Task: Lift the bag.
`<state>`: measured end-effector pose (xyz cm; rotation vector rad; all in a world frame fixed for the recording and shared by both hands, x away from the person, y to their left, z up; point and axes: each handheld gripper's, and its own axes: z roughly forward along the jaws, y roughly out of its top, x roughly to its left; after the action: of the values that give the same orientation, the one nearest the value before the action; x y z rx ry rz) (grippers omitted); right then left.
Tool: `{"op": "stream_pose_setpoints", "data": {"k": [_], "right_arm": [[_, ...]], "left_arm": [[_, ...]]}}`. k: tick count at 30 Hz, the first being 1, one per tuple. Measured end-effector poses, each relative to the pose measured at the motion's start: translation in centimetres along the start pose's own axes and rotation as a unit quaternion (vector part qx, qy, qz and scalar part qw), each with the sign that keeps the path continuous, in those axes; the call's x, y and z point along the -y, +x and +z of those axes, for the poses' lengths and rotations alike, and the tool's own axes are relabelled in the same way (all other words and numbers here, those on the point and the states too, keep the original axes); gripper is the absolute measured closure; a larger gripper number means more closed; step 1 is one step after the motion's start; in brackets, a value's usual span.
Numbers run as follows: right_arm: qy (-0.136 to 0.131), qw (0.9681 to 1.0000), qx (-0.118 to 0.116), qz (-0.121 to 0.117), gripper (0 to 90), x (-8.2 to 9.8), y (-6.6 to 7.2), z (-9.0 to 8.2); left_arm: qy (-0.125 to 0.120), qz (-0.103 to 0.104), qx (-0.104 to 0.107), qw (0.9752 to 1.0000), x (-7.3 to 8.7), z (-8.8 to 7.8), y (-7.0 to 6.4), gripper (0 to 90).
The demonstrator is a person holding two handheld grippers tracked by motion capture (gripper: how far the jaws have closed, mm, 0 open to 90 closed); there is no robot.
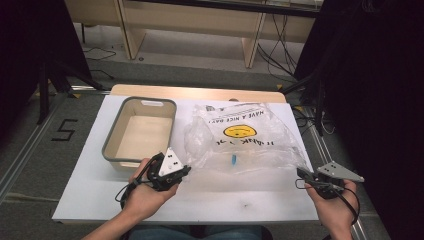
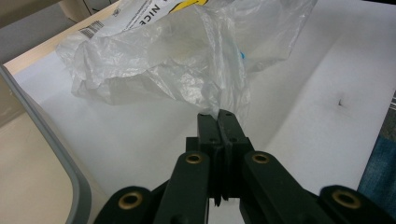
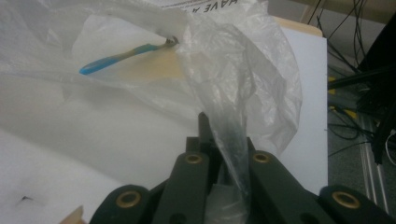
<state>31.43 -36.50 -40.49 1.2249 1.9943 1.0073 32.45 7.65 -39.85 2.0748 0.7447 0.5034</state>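
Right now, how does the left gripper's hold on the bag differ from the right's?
The left gripper pinches only a thin edge of the plastic bag at its fingertips; the right gripper has a bunched strip running deep between its jaws. Left is beside the bin, right near the table edge. Both are shut.

Grey-rimmed bin (image 1: 113, 131) on white table (image 1: 85, 170).

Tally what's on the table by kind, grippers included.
Plastic bag: 1
Blue-handled item inside the bag, maybe a toothbrush: 1
Grey-rimmed bin: 1
Grippers: 2, left gripper and right gripper, each shut on the bag's near edge
Total: 5
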Motion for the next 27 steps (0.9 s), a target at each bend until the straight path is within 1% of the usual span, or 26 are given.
{"op": "stream_pose_setpoints", "data": {"k": [4, 7, 15, 19, 23, 25, 27], "right_arm": [[-0.013, 0.9999, 0.007, -0.001, 90.0, -0.4, -0.1, -0.4], [-0.022, 0.9997, 0.010, -0.001, 90.0, -0.7, -0.1, -0.5], [-0.032, 0.9994, 0.011, -0.004, 90.0, -1.2, -0.1, -0.7], [-0.046, 0.9988, 0.012, -0.009, 90.0, -1.9, -0.1, -1.0], [-0.058, 0.9982, 0.012, -0.015, 90.0, -2.5, 0.2, -1.3], [-0.062, 0.9980, 0.011, -0.013, 90.0, -2.7, 0.2, -1.4], [-0.067, 0.9976, 0.010, -0.013, 90.0, -2.8, 0.2, -1.4]], "left_arm": [[-0.005, -0.004, 0.001, 1.0000, -0.3, -0.2, 0.1, 89.3], [-0.008, 0.000, 0.002, 1.0000, -0.5, -0.3, 0.0, 89.3], [-0.012, -0.002, 0.001, 0.9999, -0.9, -0.4, 0.1, 89.3], [-0.019, -0.003, -0.004, 0.9998, -1.2, -0.6, 0.3, 89.3], [-0.026, -0.008, -0.009, 0.9996, -1.4, -1.0, 0.8, 89.3], [-0.029, -0.012, -0.010, 0.9995, -1.5, -1.2, 1.0, 89.3], [-0.032, -0.010, -0.012, 0.9994, -1.6, -1.4, 1.2, 89.3]]}}
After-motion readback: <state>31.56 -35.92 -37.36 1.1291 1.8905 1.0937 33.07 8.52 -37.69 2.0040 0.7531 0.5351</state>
